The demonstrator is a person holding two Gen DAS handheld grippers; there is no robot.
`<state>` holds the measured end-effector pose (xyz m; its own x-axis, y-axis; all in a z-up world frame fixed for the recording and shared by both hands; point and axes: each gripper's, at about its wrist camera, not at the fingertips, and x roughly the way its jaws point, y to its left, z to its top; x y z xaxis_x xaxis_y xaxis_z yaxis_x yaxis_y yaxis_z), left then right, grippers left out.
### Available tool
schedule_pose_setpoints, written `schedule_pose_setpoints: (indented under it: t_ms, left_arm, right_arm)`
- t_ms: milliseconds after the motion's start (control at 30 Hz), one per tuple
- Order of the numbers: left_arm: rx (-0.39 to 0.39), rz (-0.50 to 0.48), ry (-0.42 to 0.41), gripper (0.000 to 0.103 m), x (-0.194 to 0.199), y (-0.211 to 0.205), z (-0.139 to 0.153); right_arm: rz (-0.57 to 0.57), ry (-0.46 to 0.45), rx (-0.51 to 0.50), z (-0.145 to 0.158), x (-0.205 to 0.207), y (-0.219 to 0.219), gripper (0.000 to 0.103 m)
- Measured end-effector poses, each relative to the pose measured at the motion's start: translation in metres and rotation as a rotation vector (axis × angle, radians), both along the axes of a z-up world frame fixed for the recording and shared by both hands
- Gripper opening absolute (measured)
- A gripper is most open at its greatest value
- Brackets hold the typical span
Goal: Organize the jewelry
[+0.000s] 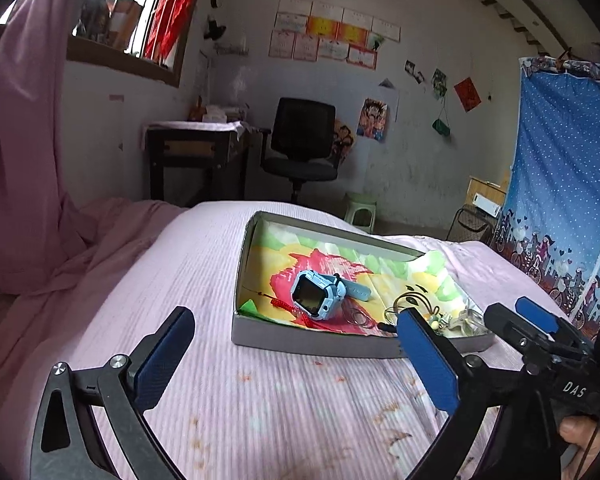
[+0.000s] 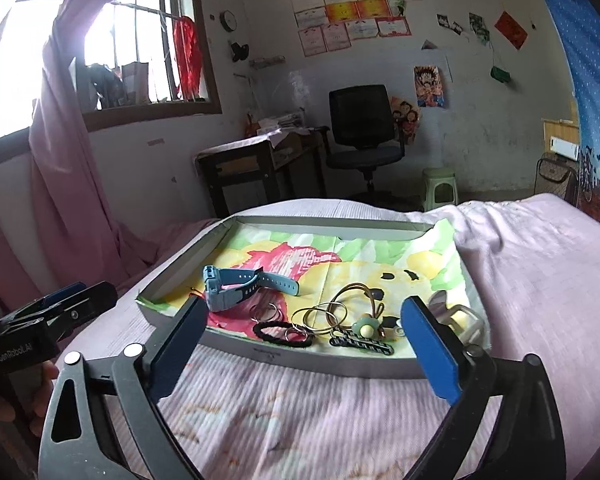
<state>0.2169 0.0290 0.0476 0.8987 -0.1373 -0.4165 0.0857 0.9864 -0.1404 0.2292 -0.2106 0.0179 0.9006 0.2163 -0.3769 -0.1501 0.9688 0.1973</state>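
A shallow grey box (image 1: 312, 345) (image 2: 300, 354) lined with a colourful cloth lies on the pink bed. Inside it rest a light-blue watch (image 1: 320, 291) (image 2: 236, 286), a red tasselled cord (image 1: 288, 307), gold hoops (image 2: 332, 314), a black hair tie (image 2: 282, 333), small rings (image 2: 296, 334), a green flower clip (image 2: 365, 325) and a clear hair claw (image 2: 460, 320). My left gripper (image 1: 296, 336) stands open before the box's near left corner, nothing between its fingers. My right gripper (image 2: 302, 322) is also open, empty, just short of the box's near wall.
The pink bedspread (image 1: 220, 400) spreads around the box. Beyond the bed stand a black office chair (image 2: 362, 128), a dark desk (image 2: 252, 168) and a green stool (image 2: 440, 188). A pink curtain (image 1: 24, 140) hangs at left, a blue dotted one (image 1: 560, 180) at right.
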Motion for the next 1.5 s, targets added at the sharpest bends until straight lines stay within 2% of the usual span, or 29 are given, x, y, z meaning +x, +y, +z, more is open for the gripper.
schedule_pose_setpoints:
  t_ms: [567, 1067, 1500]
  left_arm:
    - [0.028, 0.003, -0.076, 0.103, -0.074, -0.004, 0.000]
    - [0.030, 0.009, -0.098, 0.103, -0.129, -0.010, -0.012]
    - [0.054, 0.052, -0.092, 0.103, -0.156, -0.008, -0.030]
  right_arm:
    - [0.019, -0.101, -0.017, 0.014, -0.080, -0.008, 0.102]
    - [-0.005, -0.110, -0.020, 0.012, -0.133, -0.020, 0.102]
    - [-0.041, -0.091, -0.038, -0.003, -0.162, -0.021, 0.102]
